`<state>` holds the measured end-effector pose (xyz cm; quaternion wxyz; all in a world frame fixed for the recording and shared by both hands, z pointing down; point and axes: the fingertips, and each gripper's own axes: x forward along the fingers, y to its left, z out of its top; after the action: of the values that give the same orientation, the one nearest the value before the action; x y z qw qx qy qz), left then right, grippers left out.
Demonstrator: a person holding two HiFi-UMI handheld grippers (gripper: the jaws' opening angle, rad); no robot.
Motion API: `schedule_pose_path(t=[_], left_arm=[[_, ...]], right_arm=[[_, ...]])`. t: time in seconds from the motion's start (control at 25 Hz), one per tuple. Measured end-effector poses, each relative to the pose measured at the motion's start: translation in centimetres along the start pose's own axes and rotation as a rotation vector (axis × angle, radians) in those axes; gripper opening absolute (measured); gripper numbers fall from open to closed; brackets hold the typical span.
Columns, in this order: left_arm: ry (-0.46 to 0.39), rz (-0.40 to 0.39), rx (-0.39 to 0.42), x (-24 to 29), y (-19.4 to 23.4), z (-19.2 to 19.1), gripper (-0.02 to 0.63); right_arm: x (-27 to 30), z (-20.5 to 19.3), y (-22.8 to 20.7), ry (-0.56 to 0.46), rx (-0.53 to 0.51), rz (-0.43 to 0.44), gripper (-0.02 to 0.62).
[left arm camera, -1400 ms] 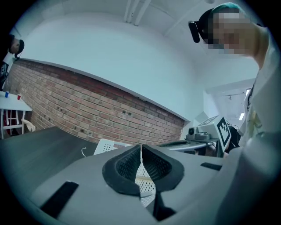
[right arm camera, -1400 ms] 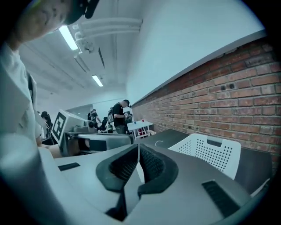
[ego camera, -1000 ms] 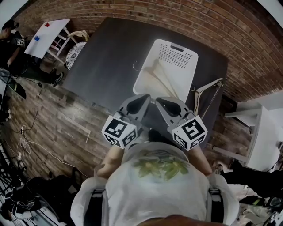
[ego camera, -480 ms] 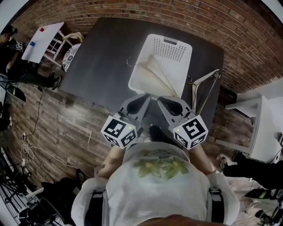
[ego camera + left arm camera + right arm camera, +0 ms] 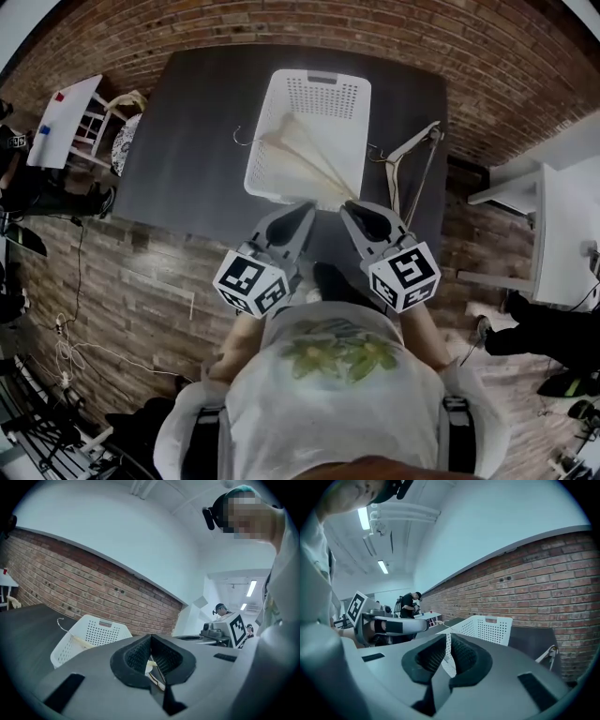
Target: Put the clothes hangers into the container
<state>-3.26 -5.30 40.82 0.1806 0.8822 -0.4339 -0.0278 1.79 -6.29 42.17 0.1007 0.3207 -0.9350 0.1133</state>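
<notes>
A white perforated basket (image 5: pixel 319 98) stands on the dark table (image 5: pixel 187 141). Pale wooden hangers (image 5: pixel 305 159) lie inside it, one wire hook (image 5: pixel 242 137) sticking out over its left rim. Another hanger (image 5: pixel 410 157) lies on the table right of the basket. My left gripper (image 5: pixel 307 206) and right gripper (image 5: pixel 352 206) hover side by side just short of the basket's near end, both shut and holding nothing. The left gripper view shows the basket (image 5: pixel 93 634) ahead to the left; the right gripper view shows the basket (image 5: pixel 487 627) ahead and the loose hanger (image 5: pixel 547 653) at the right.
A brick wall (image 5: pixel 487 56) runs behind the table. A small white table (image 5: pixel 61 117) and a chair (image 5: pixel 127 103) stand at the left, with a person (image 5: pixel 14 178) nearby. White furniture (image 5: pixel 562 244) stands at the right. Cables (image 5: pixel 56 328) lie on the wooden floor.
The head view has swung, so the table and basket now sit further left and squarer. Both grippers stay shut, side by side, and have edged toward the basket's near end.
</notes>
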Motion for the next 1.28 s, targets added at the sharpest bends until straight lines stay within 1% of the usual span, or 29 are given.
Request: schedule_pose_path(t=[0.2, 0.36, 0.48, 0.64, 0.72, 0.76, 1.08, 1.28], left_arm=[[0.024, -0.038, 0.000, 1.3, -0.8, -0.5, 0.029], [0.037, -0.057, -0.001, 2.0, -1.1, -0.8, 0.029], [0.046, -0.066, -0.004, 2.5, -1.1, -0.9, 0.029], [0.054, -0.074, -0.007, 3.0, -0.9, -1.1, 0.029], [0.058, -0.078, -0.008, 3.3, -0.9, -1.2, 0.029], [0.061, -0.080, -0.008, 3.4, -0.9, -1.2, 0.029], [0.080, -0.100, -0.004, 4.8, -0.6, -1.0, 0.029], [0.091, -0.105, -0.001, 5.8, -0.1, -0.7, 0.029]], right_arm=[[-1.3, -0.8, -2.3, -0.003, 0.059, -0.057, 0.040], [-2.3, -1.7, -4.4, 0.012, 0.076, -0.118, 0.041], [-2.6, -2.7, -6.0, 0.038, 0.093, -0.152, 0.041], [-2.7, -4.9, -8.5, 0.082, 0.113, -0.221, 0.045], [-2.7, -6.2, -9.5, 0.110, 0.130, -0.248, 0.108], [-2.7, -6.8, -9.9, 0.121, 0.140, -0.261, 0.114], [-2.9, -10.3, -13.8, 0.177, 0.209, -0.376, 0.114], [-2.2, -12.6, -15.9, 0.240, 0.237, -0.411, 0.114]])
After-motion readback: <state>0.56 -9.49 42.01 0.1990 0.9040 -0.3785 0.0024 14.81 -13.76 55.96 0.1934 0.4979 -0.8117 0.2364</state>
